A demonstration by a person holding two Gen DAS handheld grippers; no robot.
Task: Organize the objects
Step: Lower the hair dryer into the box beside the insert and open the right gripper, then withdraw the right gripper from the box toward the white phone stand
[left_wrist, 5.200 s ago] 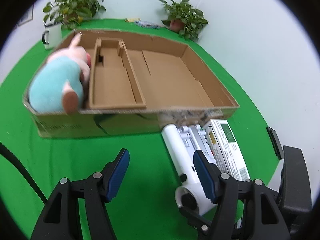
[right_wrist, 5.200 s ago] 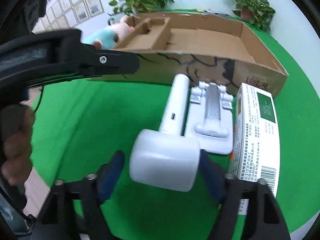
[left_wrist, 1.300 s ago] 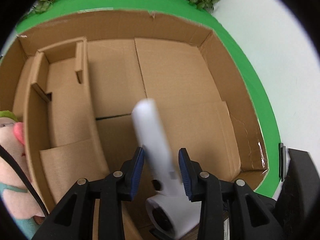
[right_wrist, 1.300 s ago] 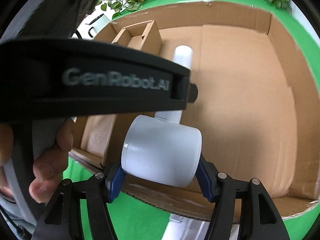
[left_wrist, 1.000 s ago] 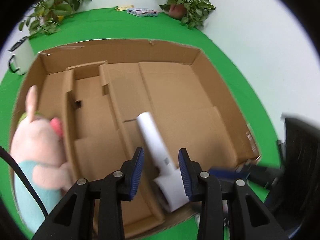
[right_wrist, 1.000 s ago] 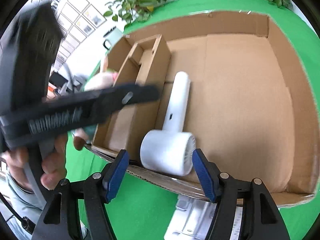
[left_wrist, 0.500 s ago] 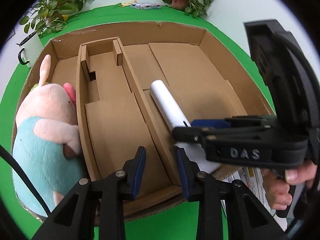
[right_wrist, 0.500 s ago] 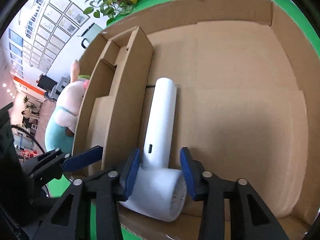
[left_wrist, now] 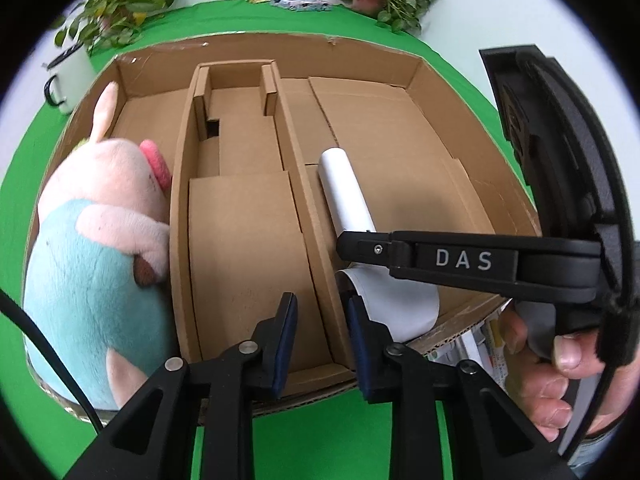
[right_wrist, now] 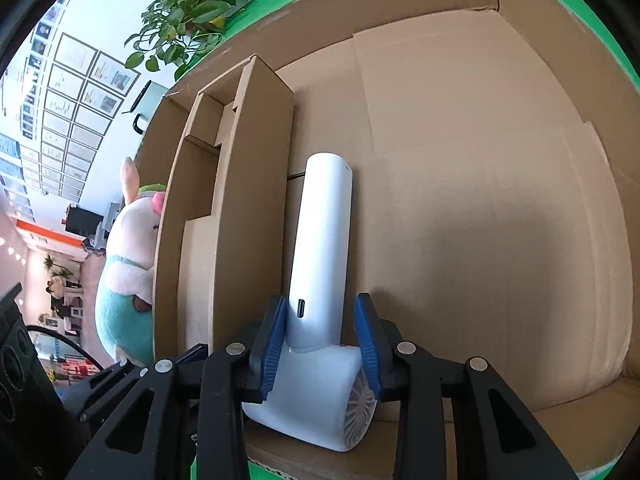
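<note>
Hair dryer (right_wrist: pixel 322 240): lies in the wide right bay of the cardboard box (left_wrist: pixel 452 92), against the divider (right_wrist: pixel 256 200)
Right tool (right_wrist: pixel 322 340): jaws closing astride the dryer's neck, pads not yet pressing; a skewed bite could roll it off the wall
Left tool (left_wrist: pixel 318 336): empty, jaws closing over the divider; could snag it

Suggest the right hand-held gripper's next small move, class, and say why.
Probably close the right hand-held gripper fully on the white hair dryer. Its jaws are closing astride the handle, the dryer lies on the cardboard box floor, and a gap remains beside the right pad.
</note>
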